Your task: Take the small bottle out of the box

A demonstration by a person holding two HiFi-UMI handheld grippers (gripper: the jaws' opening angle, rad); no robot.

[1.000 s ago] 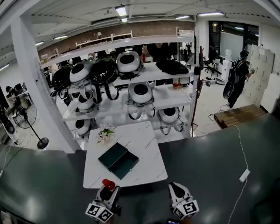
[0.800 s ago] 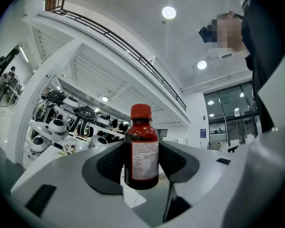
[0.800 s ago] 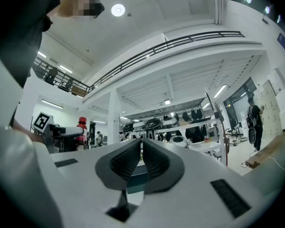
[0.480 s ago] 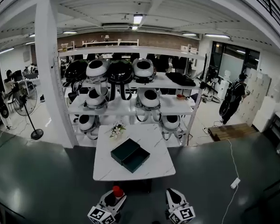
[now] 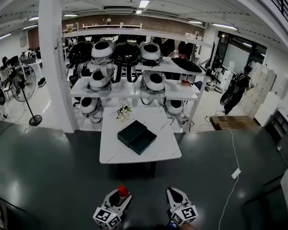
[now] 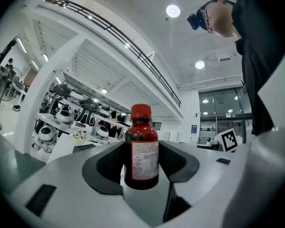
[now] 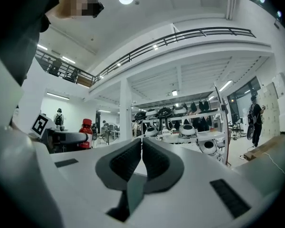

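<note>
1. While the small bottle (image 6: 141, 144) stands upright, pinched low on its body between the left gripper's (image 6: 142, 167) jaws, it is already out of the box (image 5: 137, 137).
2. The box lies well ahead of both grippers' jaws.
3. The right gripper's (image 7: 141, 161) jaws are pressed together, empty.

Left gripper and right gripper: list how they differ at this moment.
The left gripper is shut on the small bottle, which stands upright with a red cap and dark contents. The right gripper holds nothing. The left gripper's jaws stand apart by the bottle's width, while the right gripper's jaws are together. In the head view, both hang low, short of the white table with the dark box.
</note>
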